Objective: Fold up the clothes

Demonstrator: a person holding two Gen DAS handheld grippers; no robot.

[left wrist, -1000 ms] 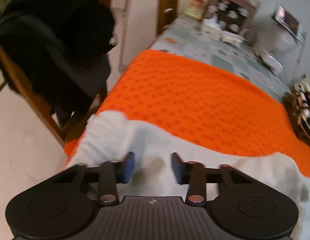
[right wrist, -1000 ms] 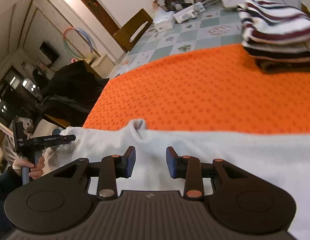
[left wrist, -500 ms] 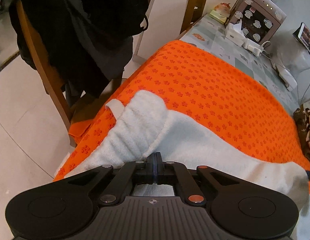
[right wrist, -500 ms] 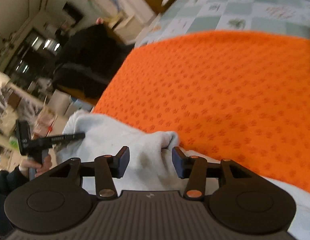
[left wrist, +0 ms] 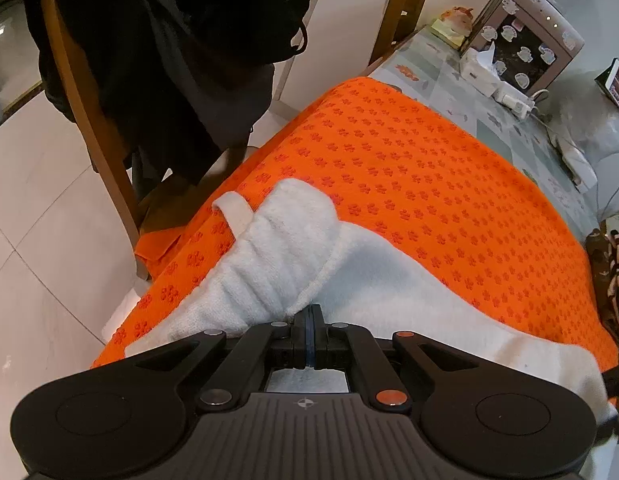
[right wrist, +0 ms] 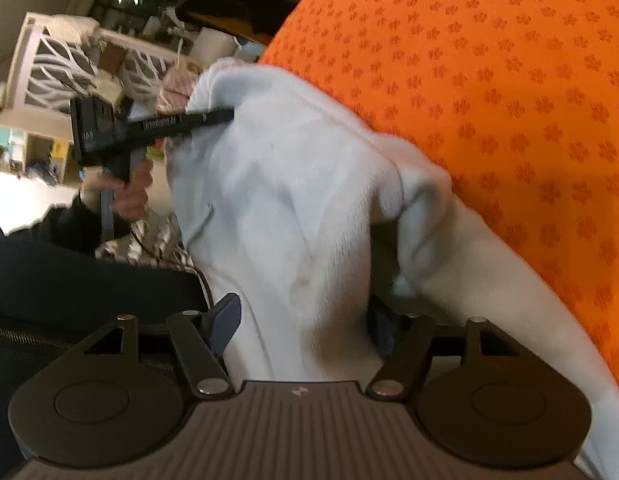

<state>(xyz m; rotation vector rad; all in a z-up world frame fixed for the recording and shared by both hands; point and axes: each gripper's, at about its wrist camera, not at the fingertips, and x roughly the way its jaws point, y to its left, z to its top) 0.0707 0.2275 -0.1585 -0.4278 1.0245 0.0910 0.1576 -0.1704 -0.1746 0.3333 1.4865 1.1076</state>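
A white fleece garment (left wrist: 293,248) lies along the near edge of an orange flower-patterned mat (left wrist: 429,184). My left gripper (left wrist: 308,334) is shut on a fold of the garment at its left end, lifting it into a ridge. In the right wrist view the garment (right wrist: 293,208) bunches up between the wide-open fingers of my right gripper (right wrist: 303,322); the cloth hides the right fingertip. The left gripper (right wrist: 213,117) shows there too, pinching the garment's far corner.
A wooden chair (left wrist: 89,120) draped with black clothes (left wrist: 181,40) stands left of the table. A folded striped garment (left wrist: 613,264) sits at the right edge. At the far end are a tissue box (left wrist: 483,70), a small appliance (left wrist: 525,36) and a power strip (left wrist: 513,102).
My left gripper closed on the garment and pulled a fold up. My right gripper swung left and pushed into the cloth, its fingers still open around a bunch of it.
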